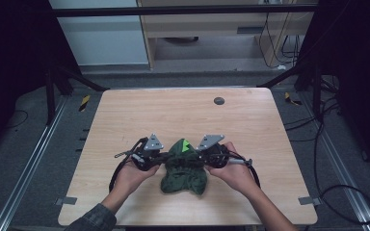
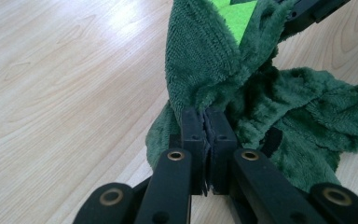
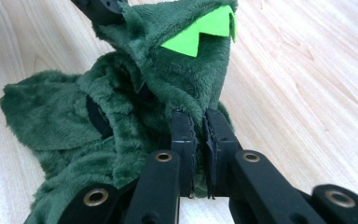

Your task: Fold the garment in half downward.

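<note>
A dark green plush garment with bright green zigzag trim lies near the table's front edge, its upper part pulled up between both hands. My left gripper is shut on the garment's left edge; in the left gripper view the fleece rises straight out of the pinched pads. My right gripper is shut on the opposite edge, and in the right gripper view the fabric with the trim stands up from its pads. The lower part of the garment rests crumpled on the wood.
The light wooden table has a small dark round disc near its far edge. Grey tape tabs mark the front corners. Black frame bars and cables run around the table on the floor.
</note>
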The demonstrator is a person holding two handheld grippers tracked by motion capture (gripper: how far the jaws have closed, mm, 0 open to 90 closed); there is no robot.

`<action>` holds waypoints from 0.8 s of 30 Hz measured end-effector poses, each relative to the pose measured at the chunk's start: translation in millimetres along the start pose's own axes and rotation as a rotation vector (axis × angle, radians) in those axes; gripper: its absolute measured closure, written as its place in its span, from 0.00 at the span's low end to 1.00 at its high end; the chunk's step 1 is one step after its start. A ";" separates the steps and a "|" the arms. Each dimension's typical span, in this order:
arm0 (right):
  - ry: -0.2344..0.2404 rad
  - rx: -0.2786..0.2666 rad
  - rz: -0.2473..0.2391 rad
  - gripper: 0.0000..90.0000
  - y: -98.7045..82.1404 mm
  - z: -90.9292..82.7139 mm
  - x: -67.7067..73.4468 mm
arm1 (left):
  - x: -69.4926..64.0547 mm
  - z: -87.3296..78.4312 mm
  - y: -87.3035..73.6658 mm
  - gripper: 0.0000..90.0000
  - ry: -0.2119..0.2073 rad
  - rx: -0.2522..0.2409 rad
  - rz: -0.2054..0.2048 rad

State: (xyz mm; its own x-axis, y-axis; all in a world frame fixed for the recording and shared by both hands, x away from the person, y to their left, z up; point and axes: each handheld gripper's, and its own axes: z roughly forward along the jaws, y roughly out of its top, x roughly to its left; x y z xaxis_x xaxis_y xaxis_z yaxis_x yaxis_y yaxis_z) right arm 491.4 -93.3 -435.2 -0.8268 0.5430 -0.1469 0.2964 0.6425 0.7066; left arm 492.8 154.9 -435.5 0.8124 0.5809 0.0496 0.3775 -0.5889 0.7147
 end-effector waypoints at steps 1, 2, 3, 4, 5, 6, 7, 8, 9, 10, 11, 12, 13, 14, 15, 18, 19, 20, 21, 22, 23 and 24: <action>0.001 0.001 -0.004 0.93 -0.6 0.2 0.3 | -0.4 0.5 -1.1 0.97 -0.003 -0.001 -0.002; 0.002 0.002 -0.001 0.93 -1.5 0.1 1.2 | -0.8 0.8 -2.2 0.97 -0.004 0.000 -0.002; 0.003 0.004 -0.001 0.93 -2.3 -0.1 1.7 | -1.1 1.0 -2.8 0.97 -0.006 0.002 -0.004; 0.003 0.004 0.000 0.93 -2.7 -0.1 2.2 | -1.4 1.3 -3.7 0.97 -0.007 0.001 -0.004; 0.003 0.004 0.000 0.93 -2.7 -0.1 2.2 | -1.4 1.3 -3.7 0.97 -0.007 0.001 -0.004; 0.006 0.004 -0.002 0.93 -3.4 -0.4 3.1 | -2.4 1.7 -4.4 0.97 -0.007 0.001 -0.004; 0.006 0.004 -0.002 0.93 -3.4 -0.4 3.1 | -2.4 1.7 -4.4 0.97 -0.007 0.001 -0.004; 0.005 0.007 -0.002 0.93 -3.5 -0.7 4.2 | -3.2 1.4 -4.4 0.97 -0.005 -0.002 -0.005; 0.004 0.007 -0.004 0.93 -3.3 -0.7 4.5 | -3.4 1.1 -4.2 0.97 -0.006 -0.002 -0.004; 0.004 0.005 -0.005 0.93 -3.2 -0.7 4.9 | -3.8 0.7 -4.0 0.97 -0.006 -0.003 -0.003; 0.006 0.003 -0.004 0.93 -2.9 -0.8 5.3 | -3.8 0.7 -4.0 0.97 -0.006 -0.003 -0.003; 0.006 0.002 -0.006 0.93 -2.5 -1.1 5.8 | -4.7 -0.1 -3.6 0.98 -0.007 -0.005 -0.002; 0.005 0.003 -0.007 0.93 -2.2 -1.4 6.4 | -4.7 -0.1 -3.6 0.98 -0.007 -0.005 -0.002; 0.005 0.002 -0.007 0.93 -2.1 -1.5 6.7 | -5.1 -0.8 -3.3 0.98 -0.004 -0.005 0.000; 0.006 0.001 -0.007 0.93 -2.0 -1.7 7.0 | -5.3 -1.1 -3.2 0.98 -0.004 -0.006 -0.001; 0.002 -0.002 -0.011 0.93 -1.6 -2.9 8.3 | -5.8 -1.9 -3.2 0.98 -0.005 -0.007 0.001; 0.001 -0.003 -0.011 0.93 -1.6 -3.3 8.7 | -6.8 -2.7 -3.1 0.98 -0.003 -0.007 0.004; 0.001 -0.005 -0.012 0.93 -1.7 -3.9 9.4 | -7.1 -3.3 -3.2 0.98 -0.004 -0.008 0.005; 0.001 -0.005 -0.012 0.93 -1.7 -3.9 9.4 | -7.1 -3.3 -3.2 0.98 -0.004 -0.008 0.005; 0.001 -0.008 -0.014 0.93 -2.3 -4.8 10.3 | -7.4 -4.0 -3.2 0.98 -0.004 -0.006 0.008; 0.000 -0.010 -0.012 0.93 -2.7 -5.1 10.7 | -8.6 -5.4 -3.7 0.98 -0.003 -0.011 0.010; -0.001 -0.009 -0.014 0.93 -3.4 -5.9 11.2 | -9.3 -6.1 -4.2 0.98 0.001 -0.013 0.012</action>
State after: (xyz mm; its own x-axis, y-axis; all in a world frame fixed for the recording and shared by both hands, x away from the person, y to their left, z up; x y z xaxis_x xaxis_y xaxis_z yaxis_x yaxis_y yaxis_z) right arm 478.3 -92.6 -435.2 -0.8304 0.5345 -0.1571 0.2807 0.6449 0.7109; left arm 481.0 155.4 -434.7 0.8166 0.5743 0.0585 0.3621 -0.5886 0.7228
